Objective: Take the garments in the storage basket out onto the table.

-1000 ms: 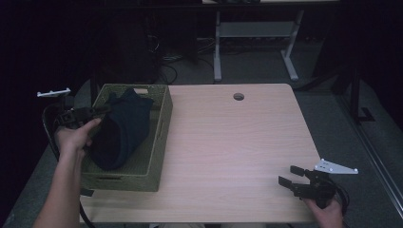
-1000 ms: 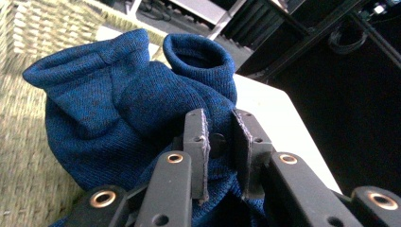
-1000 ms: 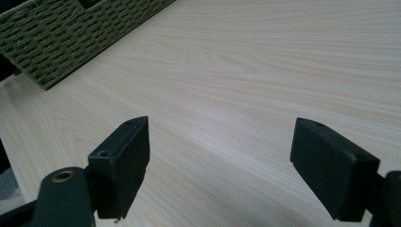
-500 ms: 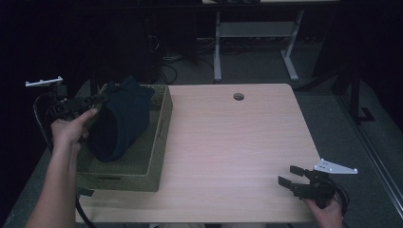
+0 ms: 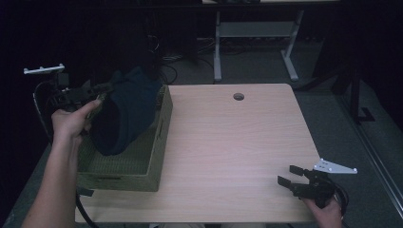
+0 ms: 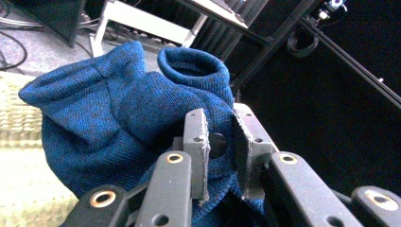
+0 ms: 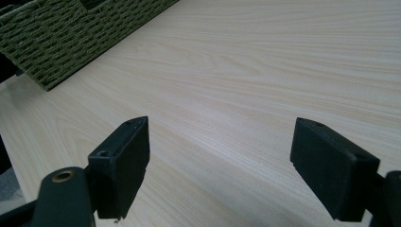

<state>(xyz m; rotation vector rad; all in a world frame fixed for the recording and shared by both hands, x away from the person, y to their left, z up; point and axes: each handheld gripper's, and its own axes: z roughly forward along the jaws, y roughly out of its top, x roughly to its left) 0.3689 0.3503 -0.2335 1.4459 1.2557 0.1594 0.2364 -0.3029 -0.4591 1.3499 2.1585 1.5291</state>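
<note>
A dark blue knitted garment (image 5: 126, 111) hangs over the green woven basket (image 5: 142, 168) at the table's left, lifted clear of most of it. My left gripper (image 5: 102, 88) is shut on a fold of this garment (image 6: 123, 109) near its top; up close the cloth bunches between the two pads (image 6: 196, 142). My right gripper (image 5: 290, 175) rests low at the table's front right corner, held open with nothing between its fingers (image 7: 120, 158). From there the basket's woven wall (image 7: 71, 33) is seen far off across bare wood.
The light wooden table (image 5: 237, 142) has a round cable hole (image 5: 238, 96) near its far edge. A white desk frame (image 5: 256, 33) and cables stand on the floor behind. The basket takes up the table's left side.
My left gripper has risen and drawn back to the left, pulling the blue garment up out of the basket. The right gripper has stayed still.
</note>
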